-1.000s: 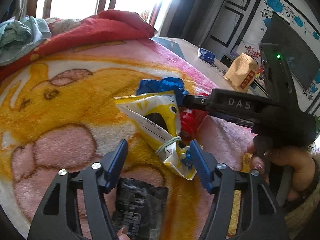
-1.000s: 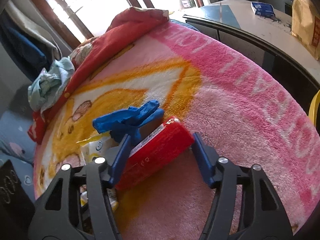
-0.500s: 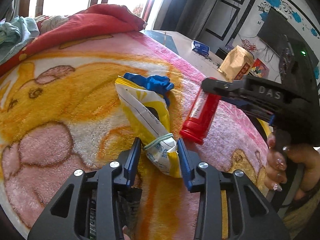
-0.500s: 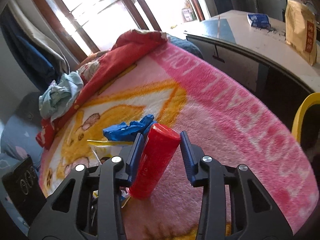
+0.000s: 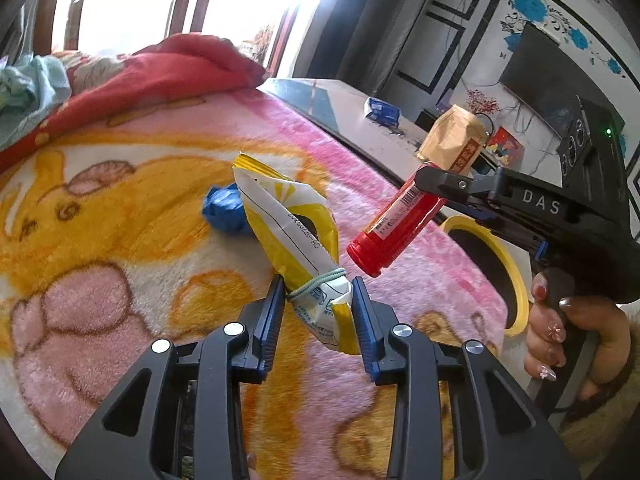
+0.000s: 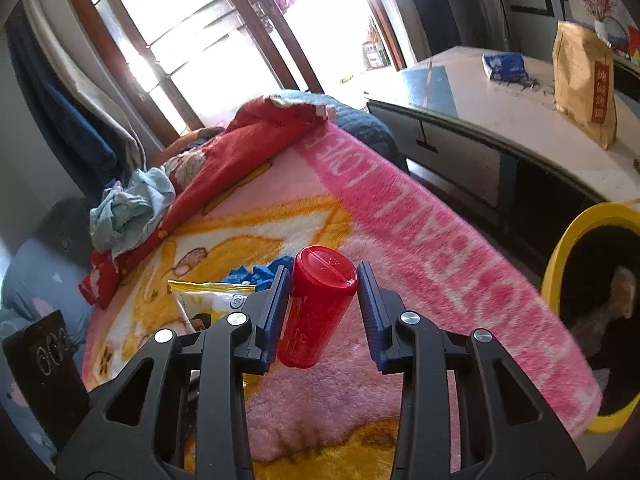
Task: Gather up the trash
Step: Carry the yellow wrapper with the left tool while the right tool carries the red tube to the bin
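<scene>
A crumpled yellow-and-white snack bag [image 5: 296,240] is clamped by the left gripper [image 5: 318,308] above the pink cartoon blanket [image 5: 120,240]; a red plastic cylindrical tube [image 6: 318,304] is pinched by the right gripper [image 6: 323,300].

Blanket [image 5: 120,200]: pink and orange-yellow cartoon print, white lettering on its pink border. On it: yellow-and-white snack bag [image 5: 296,236]; blue crumpled wrapper [image 5: 224,212]. Above it: red canister [image 6: 316,304]. Beside it: yellow-rimmed black bin [image 6: 560,264].
</scene>
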`<state>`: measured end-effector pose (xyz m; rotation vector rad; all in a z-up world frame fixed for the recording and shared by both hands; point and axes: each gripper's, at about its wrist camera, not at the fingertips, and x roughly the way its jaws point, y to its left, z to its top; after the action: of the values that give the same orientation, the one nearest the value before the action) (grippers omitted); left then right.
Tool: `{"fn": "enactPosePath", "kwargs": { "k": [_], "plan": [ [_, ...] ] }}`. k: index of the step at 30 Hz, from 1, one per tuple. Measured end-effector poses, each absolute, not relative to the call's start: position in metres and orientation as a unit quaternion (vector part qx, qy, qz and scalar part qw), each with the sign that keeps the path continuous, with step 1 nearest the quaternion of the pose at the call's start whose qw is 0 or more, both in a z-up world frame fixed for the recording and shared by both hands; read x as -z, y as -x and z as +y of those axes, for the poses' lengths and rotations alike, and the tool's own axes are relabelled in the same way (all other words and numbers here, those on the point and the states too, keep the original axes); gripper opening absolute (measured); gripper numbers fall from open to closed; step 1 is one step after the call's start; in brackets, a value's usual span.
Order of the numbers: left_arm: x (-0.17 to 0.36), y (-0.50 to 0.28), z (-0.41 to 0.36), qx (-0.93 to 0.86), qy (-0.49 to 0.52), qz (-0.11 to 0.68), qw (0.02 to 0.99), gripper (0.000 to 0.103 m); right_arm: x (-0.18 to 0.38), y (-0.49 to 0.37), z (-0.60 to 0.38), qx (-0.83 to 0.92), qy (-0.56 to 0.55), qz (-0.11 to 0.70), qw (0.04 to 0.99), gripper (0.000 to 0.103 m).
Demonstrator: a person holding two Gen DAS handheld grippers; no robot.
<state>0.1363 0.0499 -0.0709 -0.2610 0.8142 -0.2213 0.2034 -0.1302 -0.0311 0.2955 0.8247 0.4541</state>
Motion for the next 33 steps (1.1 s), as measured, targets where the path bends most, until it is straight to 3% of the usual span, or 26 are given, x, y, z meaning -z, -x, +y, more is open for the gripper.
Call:
{"fn": "enactPosePath", "kwargs": {
  "k": [33],
  "plan": [
    [0.039,-0.154,-0.055,0.199,0.068,0.366,0.907,0.032,0.001,-0.187,-0.270,-0.101,-0.173,0.340,0.919,0.027]
  ]
}}
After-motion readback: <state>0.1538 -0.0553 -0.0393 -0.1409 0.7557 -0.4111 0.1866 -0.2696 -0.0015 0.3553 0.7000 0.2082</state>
